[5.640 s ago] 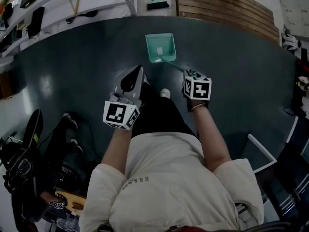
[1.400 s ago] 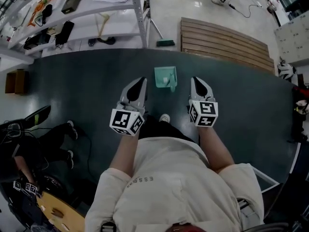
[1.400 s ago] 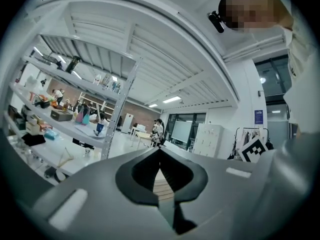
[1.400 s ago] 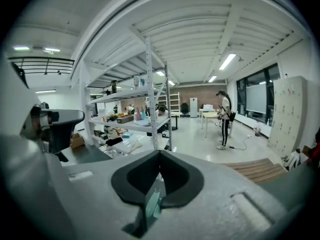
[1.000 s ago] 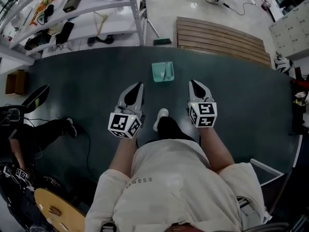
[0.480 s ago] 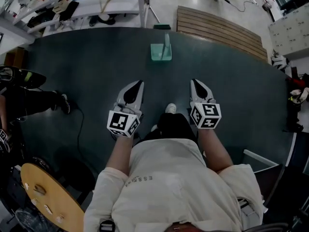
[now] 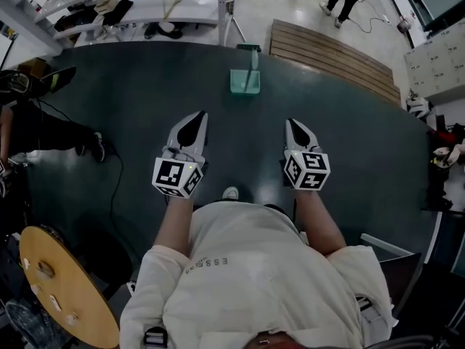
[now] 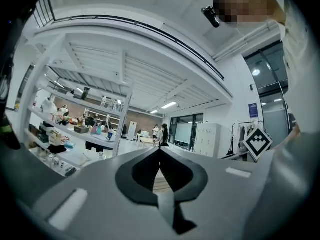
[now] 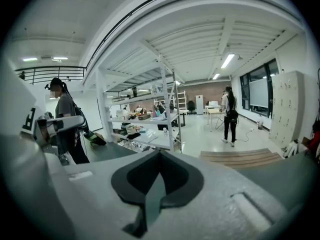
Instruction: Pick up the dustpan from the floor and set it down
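Observation:
The teal dustpan (image 7: 245, 81) stands on the dark green floor (image 7: 131, 107) far ahead of me, its handle sticking up. My left gripper (image 7: 197, 117) and right gripper (image 7: 292, 124) are held side by side in front of my body, well short of the dustpan, both shut and empty. In the left gripper view the left gripper (image 8: 160, 149) has its jaws meeting at the tip with nothing between them. The right gripper (image 9: 159, 153) looks the same in its own view. Neither gripper view shows the dustpan.
A white shelf rack (image 7: 145, 9) with clutter stands at the back left, a green broom head (image 7: 248, 47) beside it. A slatted wooden platform (image 7: 334, 49) lies at the back right. A person (image 7: 43, 129) crouches at the left, near a round wooden board (image 7: 58, 282).
The right gripper, earlier at the dustpan's handle, has left it. I have stepped back, so the dustpan now lies farther ahead. Both grippers drew back with me and stayed shut.

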Demonstrator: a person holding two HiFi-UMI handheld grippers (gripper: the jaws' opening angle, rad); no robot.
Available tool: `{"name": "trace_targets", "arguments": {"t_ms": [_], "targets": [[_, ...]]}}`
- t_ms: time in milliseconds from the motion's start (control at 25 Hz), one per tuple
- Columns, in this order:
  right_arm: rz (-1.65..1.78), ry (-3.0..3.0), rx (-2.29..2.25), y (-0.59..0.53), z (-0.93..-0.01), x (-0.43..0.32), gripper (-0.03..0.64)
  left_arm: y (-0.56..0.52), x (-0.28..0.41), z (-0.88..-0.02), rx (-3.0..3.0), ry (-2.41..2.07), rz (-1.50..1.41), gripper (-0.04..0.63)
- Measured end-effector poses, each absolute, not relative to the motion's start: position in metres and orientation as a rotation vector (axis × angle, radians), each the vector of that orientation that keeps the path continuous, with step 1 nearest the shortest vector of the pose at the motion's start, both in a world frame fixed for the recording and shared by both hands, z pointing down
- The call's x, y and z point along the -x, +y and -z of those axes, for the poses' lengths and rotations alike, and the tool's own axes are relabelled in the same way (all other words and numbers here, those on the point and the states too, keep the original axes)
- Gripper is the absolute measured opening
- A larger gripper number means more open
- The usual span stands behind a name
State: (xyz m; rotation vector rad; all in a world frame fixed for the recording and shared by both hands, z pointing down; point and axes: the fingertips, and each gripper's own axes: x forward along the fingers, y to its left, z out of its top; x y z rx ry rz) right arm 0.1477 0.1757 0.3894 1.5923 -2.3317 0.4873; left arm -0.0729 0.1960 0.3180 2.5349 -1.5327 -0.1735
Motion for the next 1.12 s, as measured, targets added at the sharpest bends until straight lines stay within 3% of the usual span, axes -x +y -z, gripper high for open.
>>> {"name": "trace_targets", "arguments": {"t_ms": [440, 1120], "targets": [[-0.378, -2.374, -1.580, 0.211, -0.363, -0.152, -0.008, 0.224, 0.040, -0.296, -2.577, -1.477, 0.198, 0.014], [-0.376, -2.365, -1.598, 0.224, -0.352, -0.152, -0.008, 0.229, 0.046, -0.285, -2.594, -1.464, 0.223, 0.014]]}}
